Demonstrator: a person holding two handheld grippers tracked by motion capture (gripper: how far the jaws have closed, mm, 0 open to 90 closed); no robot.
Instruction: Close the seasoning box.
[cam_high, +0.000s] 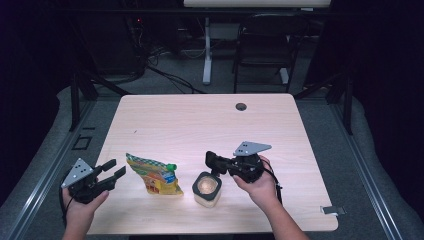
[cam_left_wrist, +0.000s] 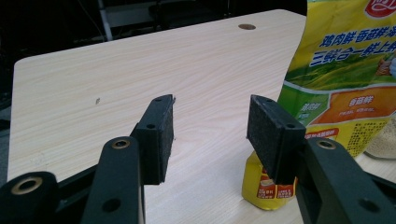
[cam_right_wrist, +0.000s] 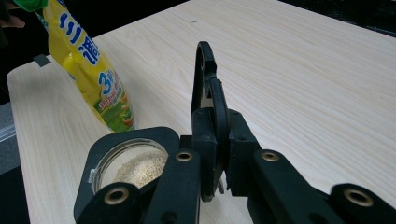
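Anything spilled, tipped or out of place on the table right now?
Nothing spilled. The jar stands upright and open; the right claw grips its black flip lid on edge. The yellow pouch lies flat beside it.

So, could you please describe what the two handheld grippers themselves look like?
Both the left gripper and the right gripper are black, each topped by a grey three-cornered plate with small holes. The jaws carry flat black foam-like pads, with brass-coloured rivets along the linkages. A black cable trails from each.

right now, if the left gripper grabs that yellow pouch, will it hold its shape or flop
Probably floppy: the pouch is a soft printed bag, lying flat and creased on the table in the high view. Its glossy film may slip between the fingers. It looks light for its size, so a push would likely slide it rather than tip it.
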